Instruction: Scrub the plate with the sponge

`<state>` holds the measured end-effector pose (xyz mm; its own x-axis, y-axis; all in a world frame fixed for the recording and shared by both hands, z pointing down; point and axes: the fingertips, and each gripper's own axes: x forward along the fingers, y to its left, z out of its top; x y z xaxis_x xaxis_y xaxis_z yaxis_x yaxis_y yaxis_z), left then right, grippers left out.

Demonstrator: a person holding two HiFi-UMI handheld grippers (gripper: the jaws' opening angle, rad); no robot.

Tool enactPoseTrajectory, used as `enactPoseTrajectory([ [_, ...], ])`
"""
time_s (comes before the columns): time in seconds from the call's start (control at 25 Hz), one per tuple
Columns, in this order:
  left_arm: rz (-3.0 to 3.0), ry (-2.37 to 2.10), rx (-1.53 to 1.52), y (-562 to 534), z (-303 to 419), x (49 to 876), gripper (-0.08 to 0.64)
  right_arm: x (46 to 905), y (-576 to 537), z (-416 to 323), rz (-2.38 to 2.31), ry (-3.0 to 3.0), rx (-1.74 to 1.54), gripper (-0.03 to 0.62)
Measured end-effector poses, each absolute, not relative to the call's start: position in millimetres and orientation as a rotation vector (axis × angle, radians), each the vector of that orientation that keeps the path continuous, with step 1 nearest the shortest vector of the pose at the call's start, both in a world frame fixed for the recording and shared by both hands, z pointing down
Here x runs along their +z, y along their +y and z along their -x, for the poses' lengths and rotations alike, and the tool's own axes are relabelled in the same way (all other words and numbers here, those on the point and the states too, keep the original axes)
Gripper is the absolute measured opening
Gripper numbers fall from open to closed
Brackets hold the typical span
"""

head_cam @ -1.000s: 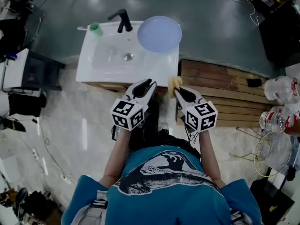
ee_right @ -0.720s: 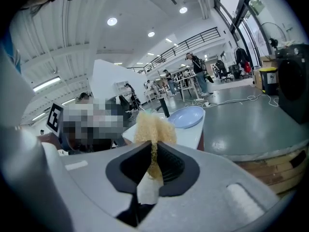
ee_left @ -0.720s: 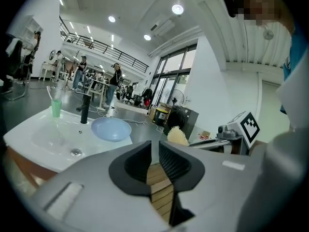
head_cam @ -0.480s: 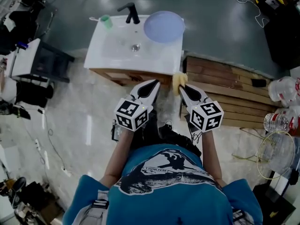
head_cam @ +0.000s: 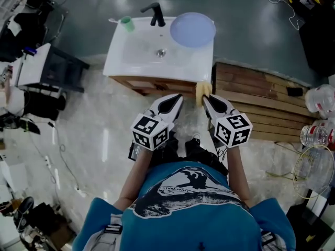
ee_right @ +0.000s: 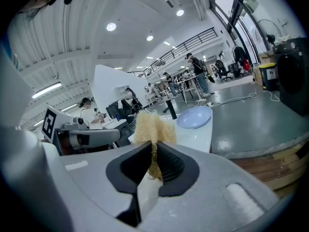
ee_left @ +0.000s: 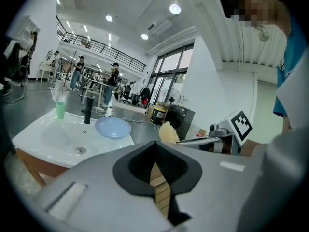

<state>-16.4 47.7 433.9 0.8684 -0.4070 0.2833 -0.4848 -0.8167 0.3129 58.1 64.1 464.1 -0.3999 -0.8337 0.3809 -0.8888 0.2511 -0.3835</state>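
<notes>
Progress: sponge is in hand, so pickup looks done; no scrubbing yet, sponge and plate aren't touching.
L tongs [ee_left: 155, 145]: nearest me, held out in front of the person's chest, tips pressed together w/ nothing btwn them. They've just been closing on air.
R tongs [ee_right: 153, 148]: just beside the L pair, pinching the yellow sponge [ee_right: 153, 125] at its lower end. Most of it fluffs out past the tips.
Sponge vs L tongs: off to their right, near but not touching.
Sink [head_cam: 131, 59]: white basin unit ahead of both pairs, a step away I'd say; basin itself looks empty.
Plate [head_cam: 192, 29]: pale blue, lying flat on the far right corner of the sink top, next to the black faucet [head_cam: 156, 13]. Ahead of both tongs and well apart from the sponge, roughly in line w/ the R pair.
Still to do: close the gap, prob. steady the plate w/ the L tongs, then rub the sponge over it. That's basically the whole job.
</notes>
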Motion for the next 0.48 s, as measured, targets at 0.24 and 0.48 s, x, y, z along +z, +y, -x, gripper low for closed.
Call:
enactPoseTrajectory([
  [0.24, -2.659, -0.635, 0.296, 46, 49, 435, -0.002, 464, 62, -29, -1.669, -2.378, 0.847, 0.031],
  [0.48, -2.654, -0.612, 0.300, 44, 72, 436, -0.002, 462, 61, -5, -1.682, -2.356, 0.848, 0.031],
])
